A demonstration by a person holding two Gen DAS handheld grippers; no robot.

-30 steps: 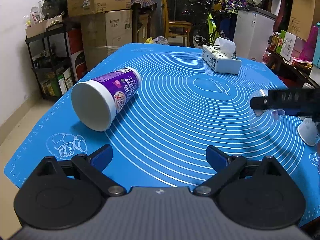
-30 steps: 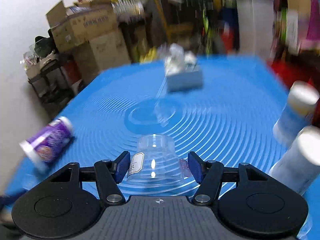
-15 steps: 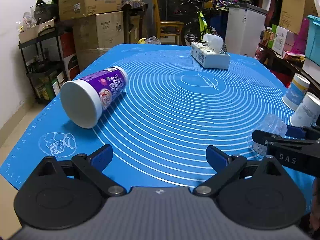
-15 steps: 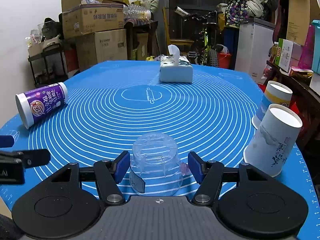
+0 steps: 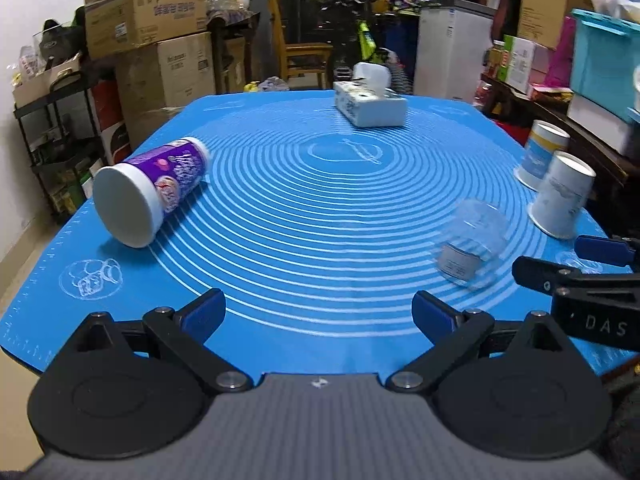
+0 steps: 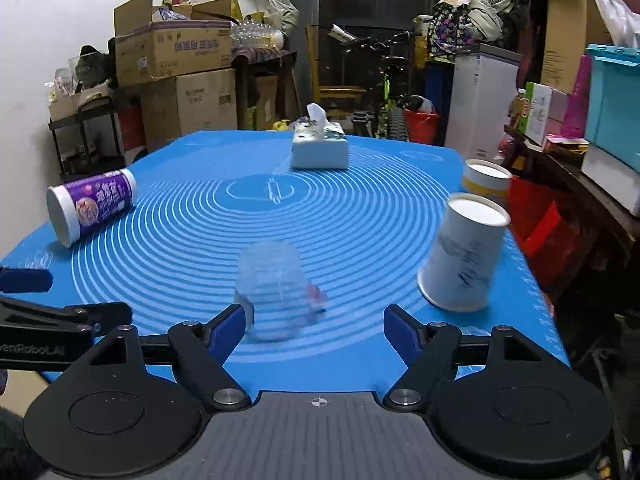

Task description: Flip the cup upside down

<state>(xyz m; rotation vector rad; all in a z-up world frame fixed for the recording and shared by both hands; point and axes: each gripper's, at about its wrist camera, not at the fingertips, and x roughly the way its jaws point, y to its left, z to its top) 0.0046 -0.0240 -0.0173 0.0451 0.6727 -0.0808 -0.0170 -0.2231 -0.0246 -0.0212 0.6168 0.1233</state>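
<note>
A clear plastic cup [image 6: 276, 292] stands upside down on the blue mat [image 6: 320, 216], blurred, just ahead of my right gripper [image 6: 314, 328], which is open and apart from it. The cup also shows in the left wrist view [image 5: 470, 246] at the right. My left gripper [image 5: 318, 312] is open and empty near the mat's front edge. A purple cup [image 5: 154, 190] lies on its side at the left, also in the right wrist view [image 6: 92, 204].
Two paper cups [image 6: 464, 256] [image 6: 486, 178] stand upside down at the mat's right edge. A tissue box [image 6: 318, 150] sits at the far middle. Cardboard boxes [image 6: 176, 52], a shelf and clutter surround the table.
My right gripper has opened, let go of the clear cup and drawn back; the cup now stands inverted on the mat. The left gripper has barely moved.
</note>
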